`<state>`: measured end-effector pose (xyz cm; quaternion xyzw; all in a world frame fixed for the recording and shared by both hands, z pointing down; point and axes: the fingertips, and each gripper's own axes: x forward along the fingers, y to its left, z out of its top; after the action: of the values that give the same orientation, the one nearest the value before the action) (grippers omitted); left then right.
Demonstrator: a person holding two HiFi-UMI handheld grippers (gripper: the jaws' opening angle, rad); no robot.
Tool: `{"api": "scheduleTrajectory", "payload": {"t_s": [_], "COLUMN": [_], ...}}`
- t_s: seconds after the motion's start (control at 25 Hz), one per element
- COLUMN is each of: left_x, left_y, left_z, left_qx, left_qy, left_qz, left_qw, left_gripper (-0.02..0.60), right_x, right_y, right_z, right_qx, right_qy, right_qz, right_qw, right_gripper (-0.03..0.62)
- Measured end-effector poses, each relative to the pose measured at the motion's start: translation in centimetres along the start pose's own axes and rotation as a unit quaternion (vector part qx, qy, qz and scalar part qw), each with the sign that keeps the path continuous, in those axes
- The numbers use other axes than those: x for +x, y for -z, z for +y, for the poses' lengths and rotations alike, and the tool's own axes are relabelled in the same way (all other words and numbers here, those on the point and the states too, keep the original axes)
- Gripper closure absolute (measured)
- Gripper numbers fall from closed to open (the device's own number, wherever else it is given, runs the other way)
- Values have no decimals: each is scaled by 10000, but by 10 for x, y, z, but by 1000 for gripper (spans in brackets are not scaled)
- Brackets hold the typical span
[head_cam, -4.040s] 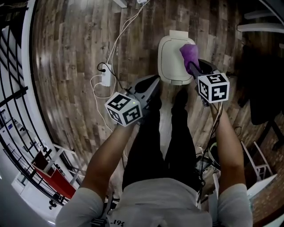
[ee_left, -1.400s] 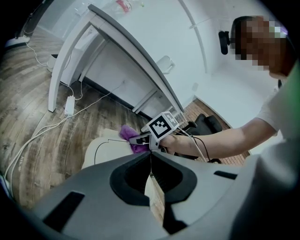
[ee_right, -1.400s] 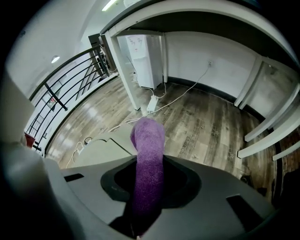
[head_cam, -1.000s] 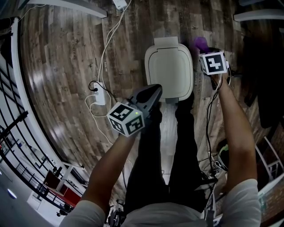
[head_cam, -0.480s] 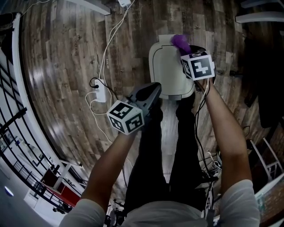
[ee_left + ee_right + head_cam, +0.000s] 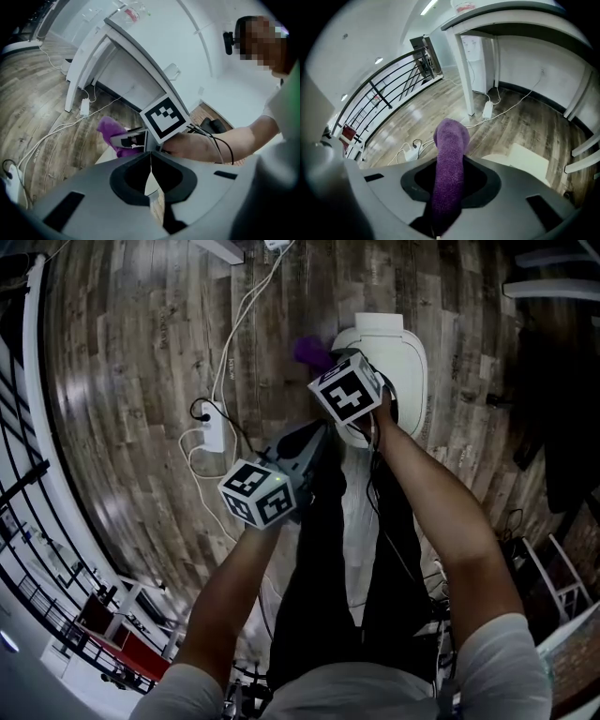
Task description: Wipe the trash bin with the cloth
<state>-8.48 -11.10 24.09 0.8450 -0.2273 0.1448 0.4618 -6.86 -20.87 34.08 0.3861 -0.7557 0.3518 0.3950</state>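
The cloth (image 6: 450,173) is plain purple. The trash bin (image 6: 410,357) is cream-white. The floor (image 6: 141,381) shows grey-brown wood-grain planks. The left gripper (image 6: 151,159) and right gripper (image 6: 449,161) are grey, their cubes white with black squares. The cables (image 6: 227,343) and power strip (image 6: 214,430) are white.

The wood-plank floor (image 6: 131,371) carried the white trash bin (image 6: 405,352); left of it lay a power strip (image 6: 213,431) with trailing white cables (image 6: 246,310).
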Motion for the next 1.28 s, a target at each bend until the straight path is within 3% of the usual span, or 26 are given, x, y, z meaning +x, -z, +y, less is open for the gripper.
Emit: {"api": "scheduleTrajectory", "payload": {"t_s": [0.24, 0.64, 1.28], "left_x": [-7, 10, 56], "left_y": [8, 6, 22], "left_z": [10, -3, -37], "left_qx": [-102, -71, 49], "left_qy": [-22, 128, 305], "left_qz": [-15, 38, 368], "left_qw": [9999, 9999, 9988], "left_gripper": [577, 577, 577], "right_x": [19, -2, -61], "right_y": [30, 40, 113], "right_z": [0, -34, -125], "right_qx": [155, 329, 1421], "right_qy": [65, 419, 1191], "right_qz": [339, 25, -168], "right_qw": [9993, 9986, 9825], "right_gripper": [485, 485, 485]}}
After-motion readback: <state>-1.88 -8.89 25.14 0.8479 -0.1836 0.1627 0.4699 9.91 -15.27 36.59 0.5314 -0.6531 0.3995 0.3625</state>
